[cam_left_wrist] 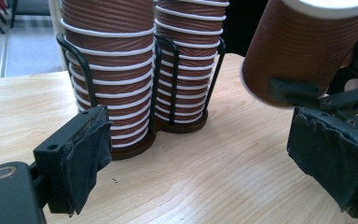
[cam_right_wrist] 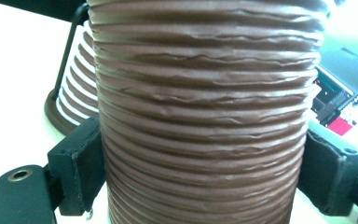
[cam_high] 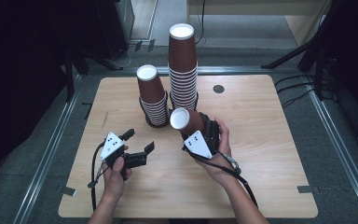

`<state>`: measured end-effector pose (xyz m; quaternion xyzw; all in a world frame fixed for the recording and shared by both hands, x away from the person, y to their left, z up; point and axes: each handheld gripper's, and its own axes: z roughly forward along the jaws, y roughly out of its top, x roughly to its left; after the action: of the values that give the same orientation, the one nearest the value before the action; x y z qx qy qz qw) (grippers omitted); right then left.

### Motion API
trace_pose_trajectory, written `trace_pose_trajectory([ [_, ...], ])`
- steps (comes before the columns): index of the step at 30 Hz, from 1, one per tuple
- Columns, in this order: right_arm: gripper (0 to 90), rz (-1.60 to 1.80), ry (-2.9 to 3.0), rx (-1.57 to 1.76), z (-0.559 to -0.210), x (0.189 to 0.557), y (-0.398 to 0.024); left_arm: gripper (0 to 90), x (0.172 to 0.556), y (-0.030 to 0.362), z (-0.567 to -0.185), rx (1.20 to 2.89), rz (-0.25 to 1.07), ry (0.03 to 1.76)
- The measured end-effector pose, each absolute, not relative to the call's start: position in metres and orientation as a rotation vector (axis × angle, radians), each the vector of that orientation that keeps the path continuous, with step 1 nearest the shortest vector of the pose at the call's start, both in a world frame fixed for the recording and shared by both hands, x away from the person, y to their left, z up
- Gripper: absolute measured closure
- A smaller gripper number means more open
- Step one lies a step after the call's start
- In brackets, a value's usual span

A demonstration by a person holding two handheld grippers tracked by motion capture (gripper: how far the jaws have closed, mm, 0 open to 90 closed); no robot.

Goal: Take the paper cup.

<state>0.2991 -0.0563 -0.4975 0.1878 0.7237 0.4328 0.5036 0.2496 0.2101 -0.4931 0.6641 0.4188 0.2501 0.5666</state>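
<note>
Centrally on the wooden bench point(cam_high: 261, 154) stood a black wire holder point(cam_left_wrist: 91, 84) with two stacks of upturned brown ribbed paper cups: a shorter stack point(cam_high: 152, 99) on the left and a taller stack point(cam_high: 183, 65) on the right, side by side and touching at the base. Just in front of the taller stack, the right gripper point(cam_high: 196, 125) was clamped on a single brown paper cup point(cam_high: 186, 120), its padded jaws pressing the ribbed wall from both sides. That cup was held off the bench and tilted, its white bottom facing up and toward the left, close to the foot of the stacks but apart from them. In the right gripper view the cup's ridged side point(cam_right_wrist: 205, 116) stood between the two black pads, with the holder and the white rims of a stack visible behind it at the left.

Meanwhile the left gripper point(cam_high: 139, 141) sat lower left of the stacks, held in the person's left hand point(cam_high: 115, 175) above the bench, with its jaws spread wide and nothing between them. In the left gripper view its frayed black pads point(cam_left_wrist: 86, 161) framed the holder's base, and the held cup point(cam_left_wrist: 303, 46) appeared at the upper right, near the far pad
</note>
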Motion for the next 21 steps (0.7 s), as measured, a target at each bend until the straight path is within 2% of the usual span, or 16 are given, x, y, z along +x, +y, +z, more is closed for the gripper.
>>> trace_pose_trajectory([
  [21, 13.7, 0.958, 1.762, 0.276, -0.507, 0.292, -0.042, 6.3, 0.249, 0.202, -0.490, 1.568, 0.537, 0.947],
])
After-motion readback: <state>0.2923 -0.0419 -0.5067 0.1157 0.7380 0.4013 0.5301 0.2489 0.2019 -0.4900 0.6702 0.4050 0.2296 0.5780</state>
